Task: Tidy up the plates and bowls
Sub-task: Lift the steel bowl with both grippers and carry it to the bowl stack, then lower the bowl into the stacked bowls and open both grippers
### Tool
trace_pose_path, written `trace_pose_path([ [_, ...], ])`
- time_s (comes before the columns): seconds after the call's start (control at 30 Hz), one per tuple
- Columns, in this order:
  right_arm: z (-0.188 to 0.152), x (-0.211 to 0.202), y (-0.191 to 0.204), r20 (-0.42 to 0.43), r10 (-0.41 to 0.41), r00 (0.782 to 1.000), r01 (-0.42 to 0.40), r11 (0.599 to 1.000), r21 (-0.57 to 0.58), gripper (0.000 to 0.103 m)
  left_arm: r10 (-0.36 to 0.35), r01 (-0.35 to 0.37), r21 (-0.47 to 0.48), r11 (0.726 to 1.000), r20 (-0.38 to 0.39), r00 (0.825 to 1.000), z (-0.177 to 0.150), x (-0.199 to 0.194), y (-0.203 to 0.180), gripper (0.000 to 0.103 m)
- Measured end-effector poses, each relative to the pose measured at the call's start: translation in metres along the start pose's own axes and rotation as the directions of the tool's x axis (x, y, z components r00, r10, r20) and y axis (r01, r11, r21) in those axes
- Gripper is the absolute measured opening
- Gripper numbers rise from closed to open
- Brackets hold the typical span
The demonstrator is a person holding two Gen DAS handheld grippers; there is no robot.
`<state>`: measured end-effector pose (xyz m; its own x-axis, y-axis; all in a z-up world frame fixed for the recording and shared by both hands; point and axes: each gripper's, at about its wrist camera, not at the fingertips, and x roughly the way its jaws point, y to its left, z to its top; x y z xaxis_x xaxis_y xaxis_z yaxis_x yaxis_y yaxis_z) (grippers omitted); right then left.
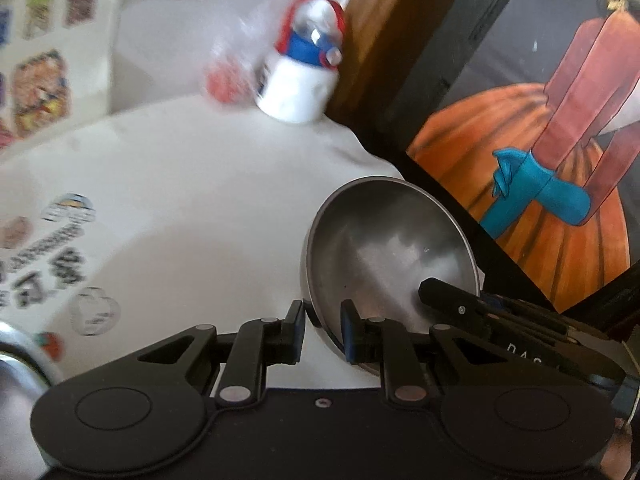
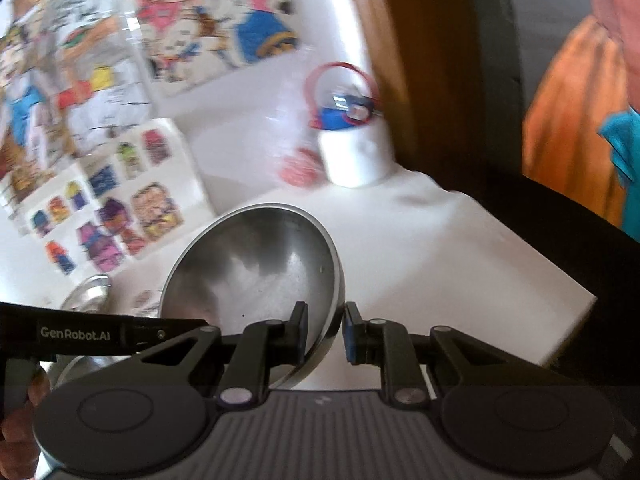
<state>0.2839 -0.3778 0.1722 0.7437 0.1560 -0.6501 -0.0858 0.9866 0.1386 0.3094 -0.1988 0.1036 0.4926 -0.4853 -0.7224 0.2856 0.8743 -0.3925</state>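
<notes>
My left gripper (image 1: 322,330): matte black linkage arms, silver pivot pins, blue pads (image 1: 349,336), two round black housings and a small centre screw. My right gripper (image 2: 325,330): the same black arms and blue pads over a ribbed grey base. White "GenRobot.AI" lettering marks the left unit's side.

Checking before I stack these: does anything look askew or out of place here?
Yes: the steel bowl is tilted steeply on its edge rather than sitting flat, with the left gripper and right gripper each straddling its rim on opposite sides. Nothing looks spilled or damaged; the white bottle behind stands upright.
</notes>
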Motion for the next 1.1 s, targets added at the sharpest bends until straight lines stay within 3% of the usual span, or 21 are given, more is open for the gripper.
trace_pose_path([
  [0.33, 0.007, -0.003, 0.105, 0.004, 0.146, 0.989, -0.145, 0.980, -0.135, 0.021, 0.085, -0.076, -0.097, 0.992, 0.088, 0.993, -0.014, -0.090, 0.077, 0.020],
  [0.63, -0.011, -0.002, 0.178, -0.075, 0.248, 0.966, -0.259, 0.939, -0.227, 0.021, 0.136, -0.111, -0.178, 0.978, 0.135, 0.981, -0.050, -0.160, 0.138, 0.020],
  [0.87, -0.039, 0.005, 0.209, -0.168, 0.231, 0.958, -0.270, 0.924, -0.269, 0.021, 0.168, -0.143, -0.202, 0.969, 0.113, 0.979, -0.087, -0.184, 0.164, 0.020],
  [1.1, -0.057, 0.012, 0.217, -0.230, 0.182, 0.956, -0.246, 0.925, -0.290, 0.021, 0.171, -0.154, -0.199, 0.968, 0.068, 0.983, -0.102, -0.181, 0.179, 0.020],
])
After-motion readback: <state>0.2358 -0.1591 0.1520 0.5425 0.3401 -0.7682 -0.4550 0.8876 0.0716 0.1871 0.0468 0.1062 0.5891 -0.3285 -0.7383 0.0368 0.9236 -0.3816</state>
